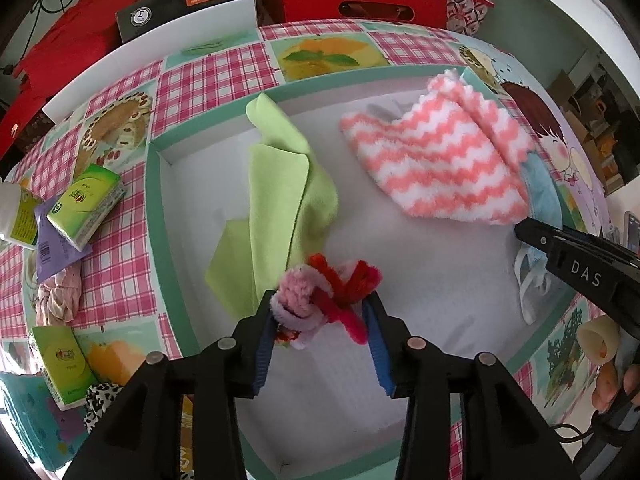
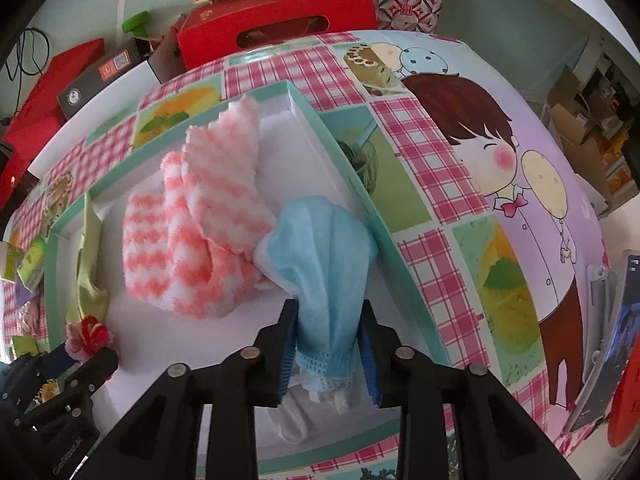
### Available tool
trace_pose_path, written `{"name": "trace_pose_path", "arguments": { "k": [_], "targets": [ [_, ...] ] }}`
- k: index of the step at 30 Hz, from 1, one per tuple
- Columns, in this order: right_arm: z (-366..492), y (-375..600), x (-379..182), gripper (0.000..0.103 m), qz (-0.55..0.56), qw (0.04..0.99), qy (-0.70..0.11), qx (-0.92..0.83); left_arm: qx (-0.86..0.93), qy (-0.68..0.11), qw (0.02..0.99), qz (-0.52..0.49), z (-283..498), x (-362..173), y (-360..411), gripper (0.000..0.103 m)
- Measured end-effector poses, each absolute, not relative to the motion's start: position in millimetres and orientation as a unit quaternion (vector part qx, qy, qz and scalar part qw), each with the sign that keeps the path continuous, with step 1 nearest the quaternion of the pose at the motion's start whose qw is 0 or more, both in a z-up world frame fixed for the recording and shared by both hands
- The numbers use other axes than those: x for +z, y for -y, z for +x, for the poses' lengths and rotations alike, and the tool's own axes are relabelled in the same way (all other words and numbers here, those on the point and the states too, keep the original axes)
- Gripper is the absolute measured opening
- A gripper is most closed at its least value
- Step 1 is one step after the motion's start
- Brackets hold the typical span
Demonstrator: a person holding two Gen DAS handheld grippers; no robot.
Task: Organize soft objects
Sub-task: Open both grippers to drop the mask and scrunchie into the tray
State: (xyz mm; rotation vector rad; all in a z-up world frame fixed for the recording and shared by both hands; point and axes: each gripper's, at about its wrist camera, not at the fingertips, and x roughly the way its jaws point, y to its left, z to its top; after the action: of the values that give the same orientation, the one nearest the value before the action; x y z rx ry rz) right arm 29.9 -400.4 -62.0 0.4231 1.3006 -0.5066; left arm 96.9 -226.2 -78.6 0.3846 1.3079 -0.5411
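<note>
— Where does the left claw (image 1: 320, 312) stand?
— Over the white floor of the teal-rimmed box (image 1: 154, 200), its blue pads flanking a pink and red pipe-cleaner bundle (image 1: 326, 300); whether they press it, I cannot tell.
— And the right claw (image 2: 328, 344)?
— Partly spread, a blue face mask (image 2: 324, 260) between its pads, by the box's right wall.
— What else lies inside?
— A green cloth (image 1: 280, 192) and a pink striped towel (image 1: 436, 160), apart.

Cloth (image 1: 280, 184) laid in box (image 1: 154, 200) at nine o'clock; towel (image 1: 436, 160) at three; mask (image 2: 324, 264) beside towel.
</note>
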Motion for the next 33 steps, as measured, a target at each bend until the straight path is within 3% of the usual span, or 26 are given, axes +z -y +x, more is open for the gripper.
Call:
{"name": "trace_pose_path", "arguments": {
  "k": [4,9,12,20,22,27,29,30,33],
  "targets": [
    [28,398,-64,0.052,0.187,0.743,-0.599,-0.234,-0.246,-0.599,0.741,0.178,98,-80,229,0.056],
    [31,396,-59,0.064,0.179,0.745,-0.596,-0.240,-0.242,-0.600,0.741,0.179,100,-80,226,0.058],
    [32,396,-54,0.066,0.173,0.748,-0.594,-0.242,-0.240,-0.596,0.745,0.179,101,-76,224,0.067],
    [30,392,-37,0.077,0.162,0.758,-0.581,-0.247,-0.250,-0.577,0.760,0.164,106,-54,217,0.076],
    [30,389,-34,0.083,0.159,0.761,-0.578,-0.247,-0.249,-0.571,0.766,0.157,108,-47,213,0.077],
    [31,387,-30,0.087,0.152,0.766,-0.573,-0.248,-0.241,-0.559,0.781,0.142,117,-37,205,0.083],
    [31,387,-30,0.094,0.151,0.767,-0.571,-0.251,-0.234,-0.557,0.785,0.137,119,-37,200,0.088],
    [31,388,-29,0.103,0.150,0.767,-0.570,-0.253,-0.228,-0.553,0.790,0.135,121,-36,198,0.089],
    [31,389,-29,0.103,0.146,0.768,-0.569,-0.255,-0.207,-0.540,0.805,0.132,127,-33,191,0.089]
  ]
}}
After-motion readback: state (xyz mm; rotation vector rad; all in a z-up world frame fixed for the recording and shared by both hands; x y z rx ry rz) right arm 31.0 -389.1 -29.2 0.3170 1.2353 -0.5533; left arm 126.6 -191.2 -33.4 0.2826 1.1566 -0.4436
